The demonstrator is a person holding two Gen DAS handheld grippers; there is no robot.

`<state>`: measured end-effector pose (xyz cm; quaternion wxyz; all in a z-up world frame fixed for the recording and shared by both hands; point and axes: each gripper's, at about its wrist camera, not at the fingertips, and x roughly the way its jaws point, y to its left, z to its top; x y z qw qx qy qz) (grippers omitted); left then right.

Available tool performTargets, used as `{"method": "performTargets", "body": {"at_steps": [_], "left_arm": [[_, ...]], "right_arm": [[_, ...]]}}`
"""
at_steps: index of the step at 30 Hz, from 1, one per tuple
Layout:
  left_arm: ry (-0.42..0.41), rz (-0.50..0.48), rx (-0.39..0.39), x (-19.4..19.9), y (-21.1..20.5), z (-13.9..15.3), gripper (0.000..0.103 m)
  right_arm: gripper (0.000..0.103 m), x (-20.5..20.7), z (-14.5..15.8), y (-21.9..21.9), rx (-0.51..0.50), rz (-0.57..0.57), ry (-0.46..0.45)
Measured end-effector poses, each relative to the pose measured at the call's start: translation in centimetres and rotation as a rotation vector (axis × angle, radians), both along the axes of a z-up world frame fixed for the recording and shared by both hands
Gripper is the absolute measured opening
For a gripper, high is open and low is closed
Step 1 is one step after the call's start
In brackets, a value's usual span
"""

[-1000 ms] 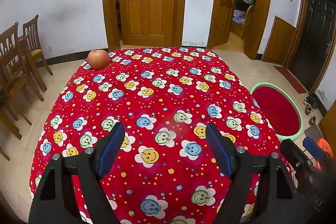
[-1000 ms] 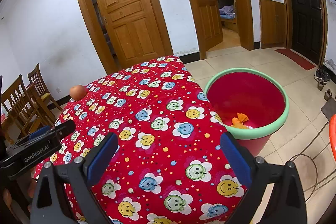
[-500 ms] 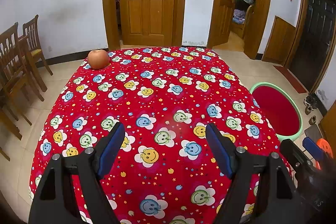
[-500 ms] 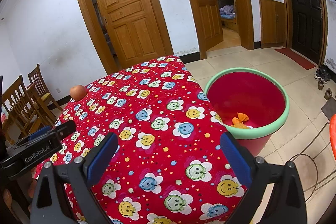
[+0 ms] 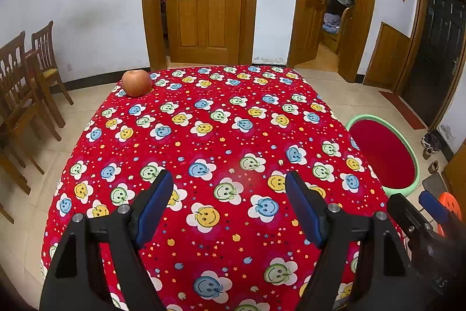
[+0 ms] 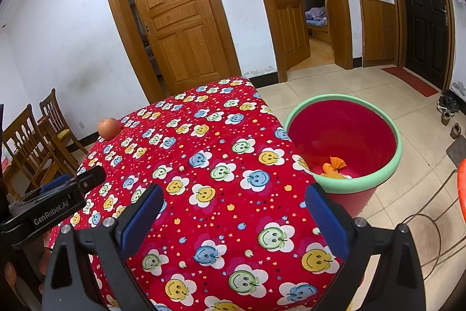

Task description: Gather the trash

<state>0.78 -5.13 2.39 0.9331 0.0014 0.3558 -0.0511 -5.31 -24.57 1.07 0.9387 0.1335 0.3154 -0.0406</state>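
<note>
The left tool [image 5: 228, 188] hangs over the near part of the table [image 5: 221, 136], which is draped in a red cloth printed with smiling blue, yellow and green flower faces; its blue-padded fingers [image 5: 154, 203] are spread wide and released, with only cloth showing between them. The right tool [image 6: 233, 204] is likewise released — its jaws stand far apart over the near right part of the same table [image 6: 204, 165], nothing gripped. In the right wrist view the left tool appears as a black bar with white lettering at about nine o'clock, low on the left edge. A round reddish-orange apple [image 5: 137, 82] sits alone on the cloth at the far left corner, at roughly eleven o'clock from the left tool; the right wrist view shows that apple [image 6: 109, 128] at about ten o'clock. On the tiled floor, just beside the table's right edge, stands a round red plastic bin with a pale green rim [image 6: 343, 99] — at two o'clock from the right tool, and at three o'clock in the left wrist view [image 5: 415, 165]. Inside it, low against the near wall, lies crumpled orange trash [image 6: 335, 166]. Brown wooden chairs [image 5: 26, 83] stand at nine o'clock beside the white wall.
</note>
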Motion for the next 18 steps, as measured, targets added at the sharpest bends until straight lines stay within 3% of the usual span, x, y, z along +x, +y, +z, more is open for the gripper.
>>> {"method": "performTargets", "body": {"at_steps": [18], "left_arm": [[-0.001,-0.002,0.001,0.01,-0.10,0.20,0.079]], "right_arm": [[0.100,0.03,-0.02,-0.01,0.000,0.000,-0.001]]}}
